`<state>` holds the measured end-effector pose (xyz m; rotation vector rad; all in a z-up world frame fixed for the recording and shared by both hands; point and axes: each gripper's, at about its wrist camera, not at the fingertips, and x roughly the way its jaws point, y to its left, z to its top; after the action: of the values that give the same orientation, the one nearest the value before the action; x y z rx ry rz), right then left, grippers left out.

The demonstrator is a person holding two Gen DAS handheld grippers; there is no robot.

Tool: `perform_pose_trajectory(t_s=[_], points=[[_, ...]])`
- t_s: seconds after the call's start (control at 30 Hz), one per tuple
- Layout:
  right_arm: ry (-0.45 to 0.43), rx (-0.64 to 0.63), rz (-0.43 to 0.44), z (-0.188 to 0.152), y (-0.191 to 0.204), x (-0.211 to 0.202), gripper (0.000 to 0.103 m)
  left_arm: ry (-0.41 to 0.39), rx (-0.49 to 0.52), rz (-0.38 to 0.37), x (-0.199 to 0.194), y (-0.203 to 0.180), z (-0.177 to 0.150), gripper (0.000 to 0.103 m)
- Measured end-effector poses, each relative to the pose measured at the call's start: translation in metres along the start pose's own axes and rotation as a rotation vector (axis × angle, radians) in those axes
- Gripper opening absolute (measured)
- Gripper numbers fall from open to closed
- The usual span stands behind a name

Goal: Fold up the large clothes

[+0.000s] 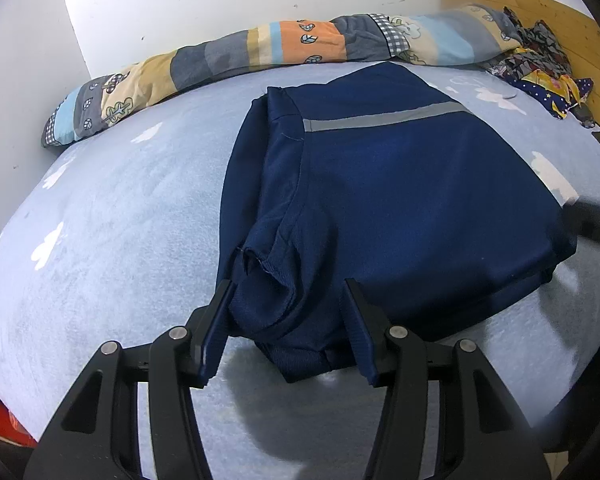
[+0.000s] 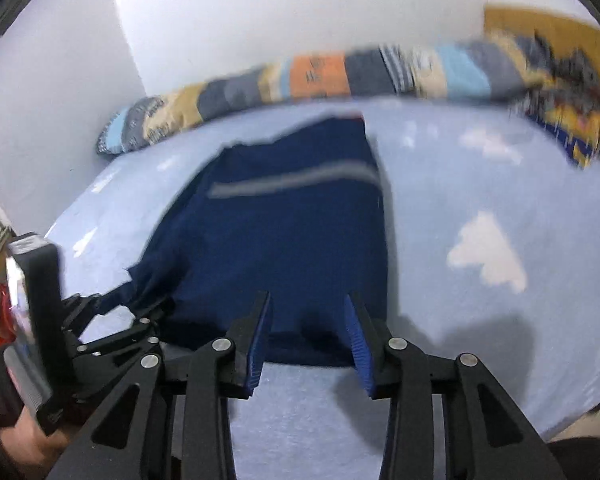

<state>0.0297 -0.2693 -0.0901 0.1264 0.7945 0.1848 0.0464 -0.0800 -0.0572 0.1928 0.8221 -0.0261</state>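
Note:
A navy blue garment with a grey reflective stripe lies partly folded on the light blue bed sheet. My left gripper is open, its fingers on either side of the bunched near left corner of the garment. My right gripper is open over the garment's near edge, jaws apart on either side of the cloth. The left gripper also shows in the right wrist view at the garment's left corner. The right wrist view is blurred.
A rolled patchwork quilt lies along the far wall. A crumpled patterned cloth sits at the far right by a wooden headboard. The bed sheet has white cloud prints.

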Motion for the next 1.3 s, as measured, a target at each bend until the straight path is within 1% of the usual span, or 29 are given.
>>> perform_pose_trajectory(t_s=[0.07, 0.13, 0.3, 0.4, 0.43, 0.47, 0.5, 0.57, 0.6, 0.63, 0.67, 0.7, 0.73, 0.77, 0.83, 0.9, 0.93, 1.0, 1.07, 1.17, 1.23, 1.3], points=[[0.068, 0.016, -0.009, -0.001, -0.002, 0.019, 0.038, 0.003, -0.001, -0.003, 0.001, 0.000, 0.000, 0.053], [0.052, -0.003, -0.024, 0.000, 0.000, 0.019, 0.038, 0.001, 0.000, 0.002, 0.002, -0.001, 0.001, 0.055], [0.090, -0.040, -0.038, -0.006, 0.000, 0.030, 0.040, 0.004, -0.014, -0.003, 0.005, 0.002, 0.001, 0.059], [0.075, -0.077, -0.049, -0.009, 0.005, 0.027, 0.043, 0.004, -0.018, -0.006, 0.003, 0.004, 0.000, 0.062], [0.063, -0.093, -0.062, -0.009, 0.008, 0.024, 0.043, 0.005, -0.022, -0.008, 0.001, 0.005, 0.000, 0.065], [0.047, -0.114, -0.076, -0.011, 0.013, 0.018, 0.045, 0.011, -0.032, 0.000, -0.001, 0.007, 0.000, 0.072], [0.035, -0.127, -0.079, -0.011, 0.015, 0.015, 0.048, 0.016, -0.042, 0.000, -0.002, 0.009, 0.000, 0.074], [0.001, -0.141, -0.088, -0.014, 0.021, 0.001, 0.056, 0.042, -0.082, -0.039, -0.010, 0.018, 0.000, 0.074], [-0.017, -0.149, -0.096, -0.015, 0.023, -0.006, 0.059, 0.047, -0.092, -0.050, -0.014, 0.021, 0.001, 0.074], [-0.037, -0.158, -0.106, -0.015, 0.026, -0.013, 0.065, 0.050, -0.096, -0.054, -0.020, 0.023, 0.001, 0.078], [-0.076, -0.168, -0.129, -0.016, 0.029, -0.025, 0.070, 0.053, -0.096, -0.052, -0.025, 0.023, 0.001, 0.085], [-0.101, -0.167, -0.139, -0.017, 0.030, -0.031, 0.072, 0.058, -0.097, -0.053, -0.032, 0.024, -0.001, 0.087], [-0.124, -0.162, -0.142, -0.017, 0.030, -0.039, 0.076, 0.063, -0.096, -0.057, -0.037, 0.024, -0.002, 0.088], [-0.141, -0.156, -0.145, -0.020, 0.030, -0.047, 0.081, 0.087, -0.081, -0.060, -0.044, 0.023, -0.006, 0.088], [-0.149, -0.148, -0.151, -0.024, 0.030, -0.054, 0.085, 0.130, -0.055, -0.037, -0.052, 0.019, -0.011, 0.088], [-0.143, -0.147, -0.145, -0.026, 0.029, -0.057, 0.085, 0.147, -0.034, -0.008, -0.057, 0.017, -0.011, 0.088], [-0.143, -0.150, -0.152, -0.026, 0.029, -0.057, 0.085, 0.124, -0.031, 0.003, -0.064, 0.017, -0.011, 0.088], [-0.141, -0.153, -0.151, -0.024, 0.029, -0.056, 0.085, 0.079, -0.043, -0.007, -0.074, 0.021, -0.007, 0.088], [-0.151, -0.158, -0.155, -0.023, 0.030, -0.058, 0.085, 0.057, -0.059, -0.013, -0.081, 0.025, -0.005, 0.089], [-0.157, -0.168, -0.155, -0.024, 0.033, -0.058, 0.085, 0.027, -0.064, 0.015, -0.086, 0.030, -0.004, 0.089], [-0.163, -0.177, -0.158, -0.026, 0.034, -0.059, 0.085, 0.030, -0.054, 0.032, -0.086, 0.030, -0.001, 0.089], [-0.157, -0.188, -0.164, -0.026, 0.036, -0.057, 0.085, 0.033, -0.059, 0.031, -0.084, 0.032, 0.001, 0.089]])
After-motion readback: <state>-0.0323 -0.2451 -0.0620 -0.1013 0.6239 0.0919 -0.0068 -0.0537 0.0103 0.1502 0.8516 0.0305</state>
